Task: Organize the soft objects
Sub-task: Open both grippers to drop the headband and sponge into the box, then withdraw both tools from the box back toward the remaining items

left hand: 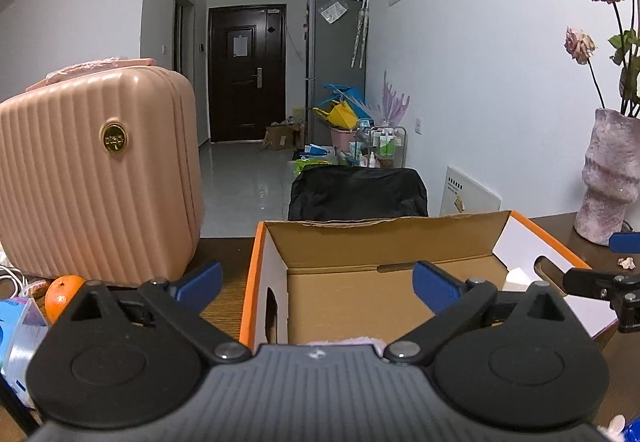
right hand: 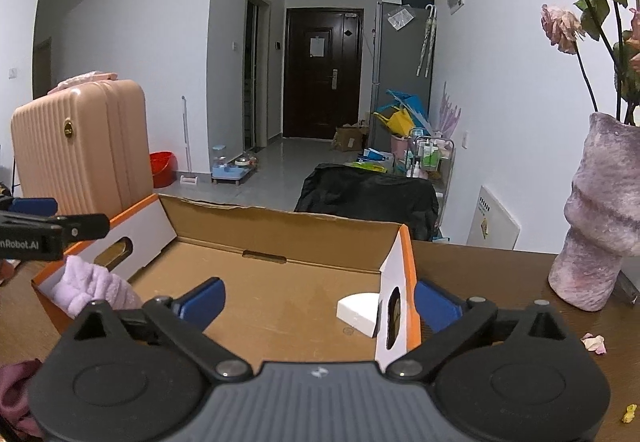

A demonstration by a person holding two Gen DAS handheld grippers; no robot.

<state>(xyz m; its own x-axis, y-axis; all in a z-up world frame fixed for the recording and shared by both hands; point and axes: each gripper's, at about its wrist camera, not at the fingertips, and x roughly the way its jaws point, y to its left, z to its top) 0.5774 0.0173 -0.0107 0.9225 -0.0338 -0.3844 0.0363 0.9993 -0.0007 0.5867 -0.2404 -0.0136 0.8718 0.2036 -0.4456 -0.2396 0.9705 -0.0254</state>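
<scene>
Both sets of fingers spread wide, nothing gripped: left gripper [left hand: 316, 282] hangs right over the lilac towel [right hand: 94, 288] in the box's [right hand: 280, 228] near-left corner; right gripper [right hand: 318, 300] further off.

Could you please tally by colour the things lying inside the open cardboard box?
Lilac: 1, the fluffy cloth at the left end of the box.
White: 1, the foam block at the right end.
Total: 2.
</scene>
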